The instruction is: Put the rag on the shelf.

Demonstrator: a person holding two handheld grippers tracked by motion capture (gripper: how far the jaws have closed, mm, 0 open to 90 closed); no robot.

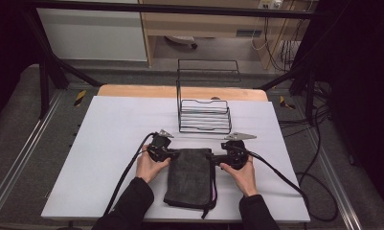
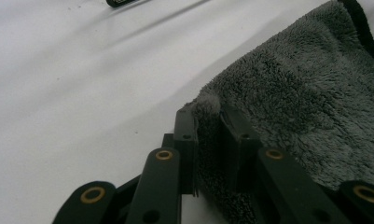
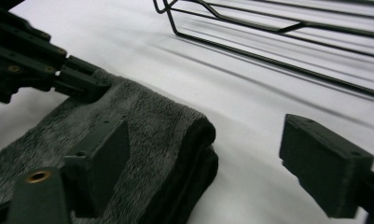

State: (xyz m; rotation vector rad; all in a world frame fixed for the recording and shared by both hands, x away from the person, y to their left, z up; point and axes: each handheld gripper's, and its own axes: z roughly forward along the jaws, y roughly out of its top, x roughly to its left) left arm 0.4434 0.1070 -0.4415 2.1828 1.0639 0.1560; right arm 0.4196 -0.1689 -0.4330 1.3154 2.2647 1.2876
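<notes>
From the high view, a folded grey towel [image 1: 189,175] lies on the white table [image 1: 108,143], just in front of the black wire rack [image 1: 204,115]. The left gripper [image 1: 173,154] sits at the towel's far left corner and the right gripper [image 1: 218,157] at its far right corner, each held by a hand.

In the left gripper view, the left gripper [image 2: 208,126] has its jaws drawn narrow, pinching the towel [image 2: 306,107] at its corner, with pile squeezed up between them.

In the right gripper view, the right gripper [image 3: 203,158] stands wide: one jaw rests on top of the towel [image 3: 147,121], the other hangs beyond the folded edge over bare table, with the rack [image 3: 268,32] behind the towel.

The step looks like taking both far corners. To do it well, the right gripper should likely slide so the whole folded edge lies between its jaws, all layers caught, before closing, matching the left's grip so the towel lifts evenly.
</notes>
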